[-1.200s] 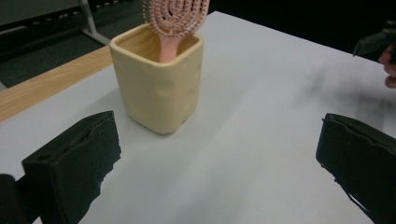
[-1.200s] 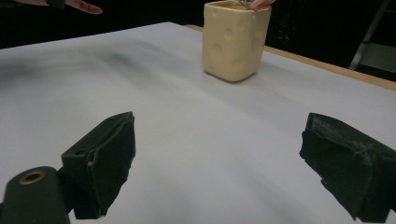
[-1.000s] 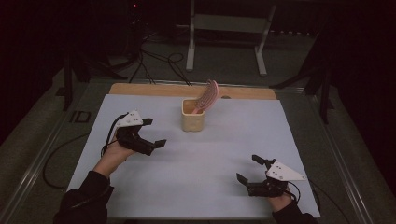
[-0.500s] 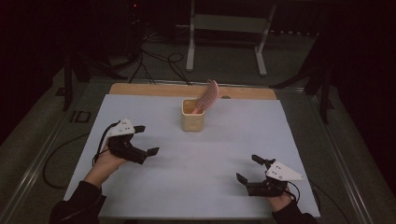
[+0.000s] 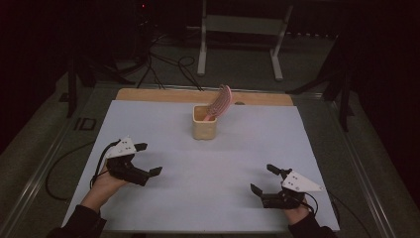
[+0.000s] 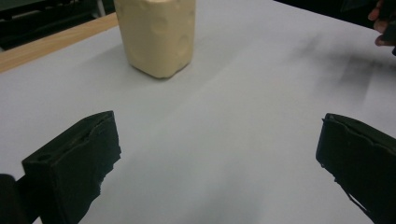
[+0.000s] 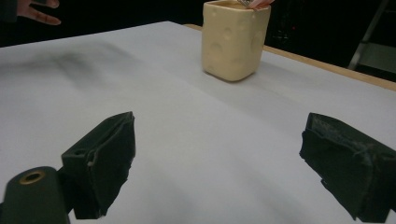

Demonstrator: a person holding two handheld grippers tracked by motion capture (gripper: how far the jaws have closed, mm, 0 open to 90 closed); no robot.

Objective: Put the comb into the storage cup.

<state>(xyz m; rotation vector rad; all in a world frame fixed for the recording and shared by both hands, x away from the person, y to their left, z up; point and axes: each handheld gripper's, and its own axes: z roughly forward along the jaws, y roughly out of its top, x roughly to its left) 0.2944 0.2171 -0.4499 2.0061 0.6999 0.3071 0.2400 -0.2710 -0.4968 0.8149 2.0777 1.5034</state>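
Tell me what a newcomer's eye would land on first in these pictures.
First, the cream cup standing alone near the far middle of the white table, with a pink hairbrush leaning out of it to the right. Next, the two hand-held grippers at the near corners, the left gripper and the right gripper, both with jaws wide open and holding nothing.

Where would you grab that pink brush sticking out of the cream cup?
Probably by the bristled head of the pink brush, which leans up and to the right out of the cream cup. Come from above, jaws across its flat sides; the handle sits hidden inside the cup, out of reach.
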